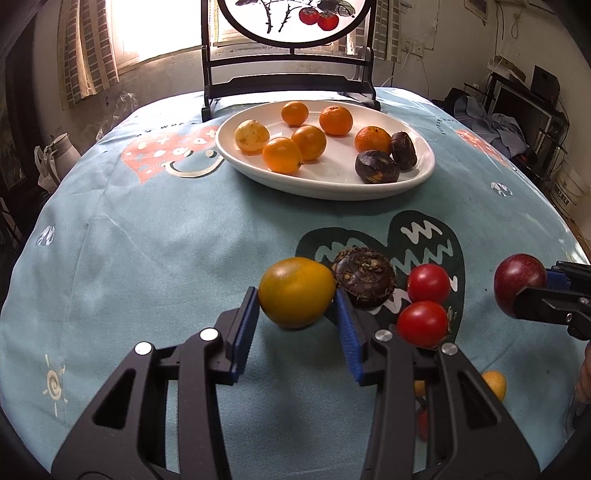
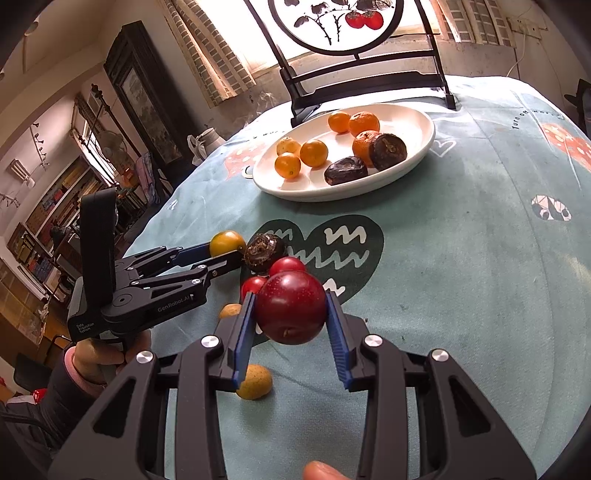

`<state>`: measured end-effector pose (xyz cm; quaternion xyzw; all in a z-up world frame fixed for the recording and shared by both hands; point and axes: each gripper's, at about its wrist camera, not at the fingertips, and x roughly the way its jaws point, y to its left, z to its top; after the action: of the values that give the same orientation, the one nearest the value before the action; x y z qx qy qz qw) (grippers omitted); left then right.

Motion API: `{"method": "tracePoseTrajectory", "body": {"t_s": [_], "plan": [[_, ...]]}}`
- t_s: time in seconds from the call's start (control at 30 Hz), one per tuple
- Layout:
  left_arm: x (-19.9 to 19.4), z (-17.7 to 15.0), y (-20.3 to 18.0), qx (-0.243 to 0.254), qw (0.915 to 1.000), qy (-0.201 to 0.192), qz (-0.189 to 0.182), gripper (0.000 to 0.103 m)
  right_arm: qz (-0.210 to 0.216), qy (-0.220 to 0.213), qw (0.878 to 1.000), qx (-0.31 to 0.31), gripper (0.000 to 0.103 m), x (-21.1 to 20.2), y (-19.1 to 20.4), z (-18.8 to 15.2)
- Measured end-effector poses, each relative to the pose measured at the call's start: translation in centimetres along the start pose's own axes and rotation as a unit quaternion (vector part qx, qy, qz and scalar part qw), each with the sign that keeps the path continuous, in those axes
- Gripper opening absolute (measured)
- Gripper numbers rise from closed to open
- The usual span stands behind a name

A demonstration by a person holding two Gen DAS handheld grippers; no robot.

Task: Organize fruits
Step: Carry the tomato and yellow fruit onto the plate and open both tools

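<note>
- Two views. Left wrist view: left hand-held gripper [image 1: 295, 314] is clamped on a smooth yellow-orange fruit [image 1: 296, 291], ribbed blue pads [image 1: 245, 328] pressing both sides, above the teal cloth tabletop [image 1: 166, 251]. A rough dark water chestnut [image 1: 364, 277] touches the fruit.
- Right wrist view: right hand-held gripper [image 2: 290, 328] grasps a glossy round red plum [image 2: 290, 306]. The left gripper's body reads "GenRobot.AI". An oval white plate [image 2: 417, 155] carries oranges.

Bright curtained window [image 1: 122, 33] behind – bookshelves [image 2: 48, 206] left, cluttered rm.
</note>
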<state>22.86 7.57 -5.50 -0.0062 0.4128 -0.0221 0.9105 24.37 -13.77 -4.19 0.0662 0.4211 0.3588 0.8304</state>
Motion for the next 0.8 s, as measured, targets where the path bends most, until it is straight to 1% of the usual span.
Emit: {"method": "tracePoseTrajectory", "body": {"t_s": [0.2,0.43,0.5,0.57,0.63,0.67,0.73,0.8], "plan": [[-0.5,-0.1,-0.1,-0.001,1.0000,-0.007,-0.001,0.042,0.014,0.006,1.000,0.003,0.038,0.5,-0.1,0.0],[-1.9,-0.1,0.3,-0.013,0.9995,-0.027,-0.010,0.042,0.021,0.002,1.000,-0.018,0.038,0.8,0.7,-0.1],[-2.5,-0.1,0.4,-0.018,0.9991,-0.033,-0.021,0.042,0.034,-0.008,0.999,-0.023,0.038,0.5,0.9,-0.1],[-3.1,0.0,0.5,-0.029,0.9982,-0.038,-0.036,0.042,0.055,-0.013,0.998,-0.014,0.038,0.2,0.9,0.1],[-3.9,0.6,0.7,-0.036,0.9969,-0.045,-0.053,0.042,0.074,-0.018,0.997,-0.002,0.038,-0.2,0.7,0.8],[-4.2,1.1,0.8,-0.039,0.9962,-0.046,-0.062,0.042,0.076,-0.024,0.997,0.000,0.038,-0.3,0.7,1.3],[-4.5,2.6,0.9,-0.041,0.9950,-0.050,-0.077,0.042,0.065,-0.042,0.997,0.000,0.038,-0.7,0.7,2.6],[-4.3,4.5,0.6,-0.034,0.9950,-0.056,-0.075,0.042,0.053,-0.061,0.997,0.010,0.038,-0.7,0.2,4.1]]}}
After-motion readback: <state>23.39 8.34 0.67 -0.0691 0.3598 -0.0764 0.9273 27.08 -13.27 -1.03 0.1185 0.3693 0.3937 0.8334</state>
